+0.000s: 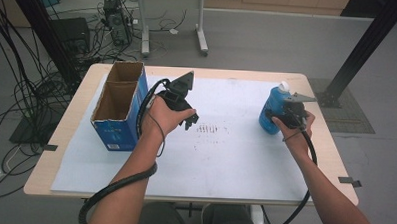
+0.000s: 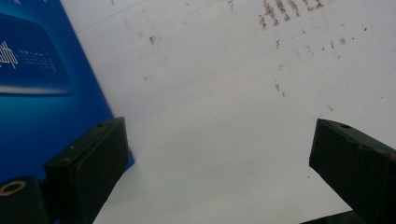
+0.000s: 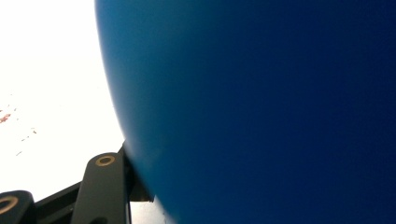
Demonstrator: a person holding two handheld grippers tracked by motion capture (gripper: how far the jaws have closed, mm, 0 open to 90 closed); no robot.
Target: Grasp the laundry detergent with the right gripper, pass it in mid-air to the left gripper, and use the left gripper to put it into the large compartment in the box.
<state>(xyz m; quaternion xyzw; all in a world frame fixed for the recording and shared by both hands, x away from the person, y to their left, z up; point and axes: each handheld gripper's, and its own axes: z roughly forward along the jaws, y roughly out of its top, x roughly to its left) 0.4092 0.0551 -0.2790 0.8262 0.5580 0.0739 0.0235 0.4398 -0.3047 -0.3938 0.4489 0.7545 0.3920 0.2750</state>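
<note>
On the white table sheet point(image 1: 235, 158), the right gripper point(image 1: 281, 116) clasps a blue plastic bottle point(image 1: 271, 107), label unseen; left gripper point(image 1: 184, 116) gapes beside the blue cardboard box point(image 1: 117, 124), print unreadable.

Left hand-held gripper point(image 1: 188, 119), forearm angled inward, jaws spread wide and empty. Right hand-held gripper point(image 1: 275, 116), arm extended forward, jaws clamped on what they hold.
</note>
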